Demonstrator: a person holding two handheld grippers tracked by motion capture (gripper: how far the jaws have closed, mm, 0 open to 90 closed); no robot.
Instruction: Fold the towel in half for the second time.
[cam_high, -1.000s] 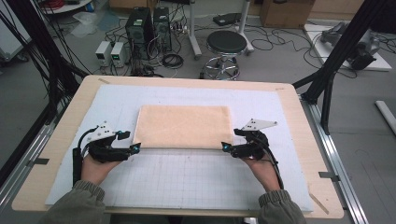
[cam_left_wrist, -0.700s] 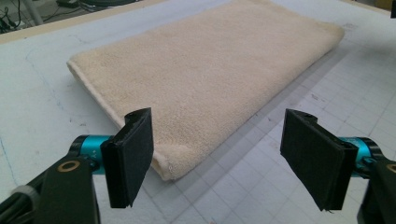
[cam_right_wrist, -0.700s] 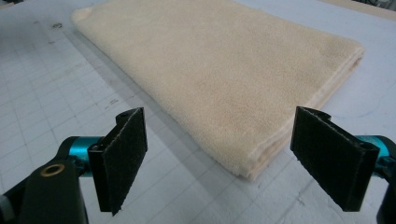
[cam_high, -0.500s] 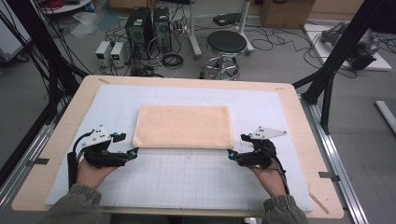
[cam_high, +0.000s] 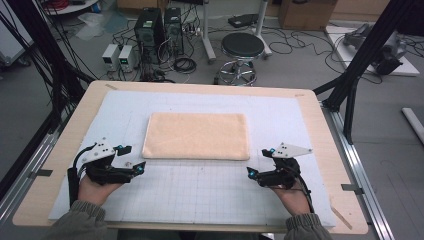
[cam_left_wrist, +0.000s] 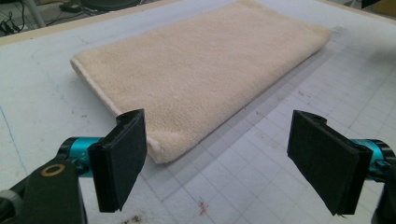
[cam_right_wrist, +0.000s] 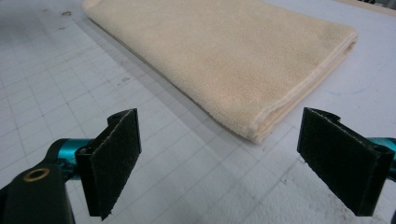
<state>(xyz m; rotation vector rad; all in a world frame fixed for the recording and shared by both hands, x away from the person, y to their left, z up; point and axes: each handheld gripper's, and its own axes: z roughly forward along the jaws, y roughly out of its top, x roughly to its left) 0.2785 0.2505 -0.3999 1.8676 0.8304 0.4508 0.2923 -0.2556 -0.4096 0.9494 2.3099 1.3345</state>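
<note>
Lab table, towel folded flat

Wooden table (cam_high: 50, 165) carries a white grid mat (cam_high: 210, 185); stool (cam_high: 242, 47) and cables behind. Folded beige towel (cam_high: 197, 135) lies mid-mat. Left gripper (cam_high: 131, 159) and right gripper (cam_high: 260, 162), jaws just opening, stand wide apart, empty, near its front corners

A black stool (cam_high: 242, 46) stands behind the table (cam_high: 320, 125) — computer towers (cam_high: 159, 25) beside it.

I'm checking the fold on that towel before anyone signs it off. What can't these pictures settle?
- Towel layers: high view too far; gripper views show only the near corners.
- Towel's underside: hidden against the mat.
- Far edge: cut off at the top of both gripper views.
- Both grippers, left and right: open, clear of it.
</note>
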